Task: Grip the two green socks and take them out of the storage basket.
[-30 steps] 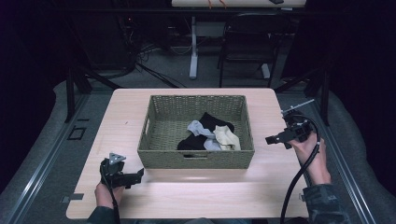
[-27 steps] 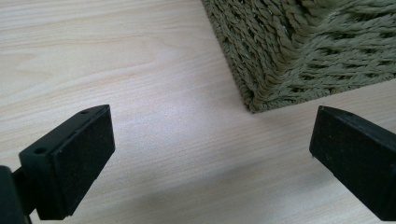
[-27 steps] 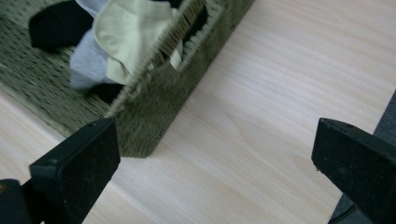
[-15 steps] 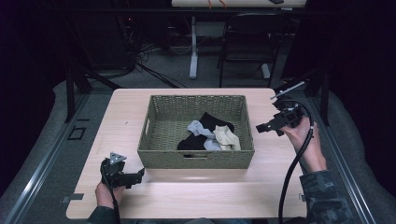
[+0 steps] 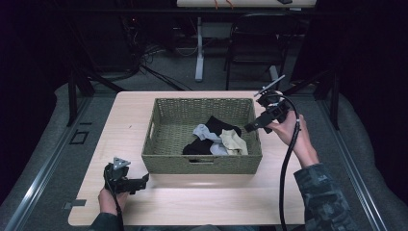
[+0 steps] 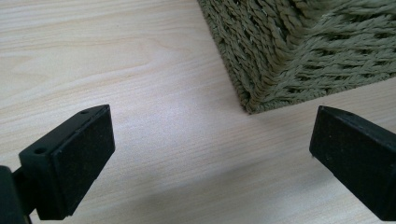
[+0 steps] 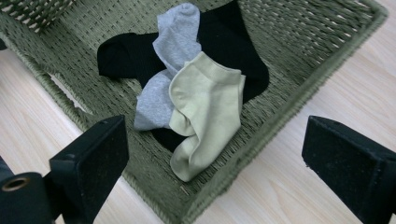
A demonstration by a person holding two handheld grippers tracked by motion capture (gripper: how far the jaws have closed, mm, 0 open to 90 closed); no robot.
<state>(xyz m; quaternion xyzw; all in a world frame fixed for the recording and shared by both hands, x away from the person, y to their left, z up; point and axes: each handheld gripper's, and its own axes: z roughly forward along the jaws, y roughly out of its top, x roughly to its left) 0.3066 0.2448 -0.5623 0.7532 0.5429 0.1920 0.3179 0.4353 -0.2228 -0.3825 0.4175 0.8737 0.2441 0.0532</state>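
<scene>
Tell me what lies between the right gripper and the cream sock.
In the high view, only the basket's right wall stands between the right gripper and the cream sock.

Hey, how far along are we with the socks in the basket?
Nothing looks done: the cream sock, grey sock and black socks lie piled in the woven basket, none on the table. In hand: the right gripper, open and holding nothing, hangs over the basket's right rim and looks down on the pile. The left gripper rests open by the near left corner. Every grasp is left.
</scene>
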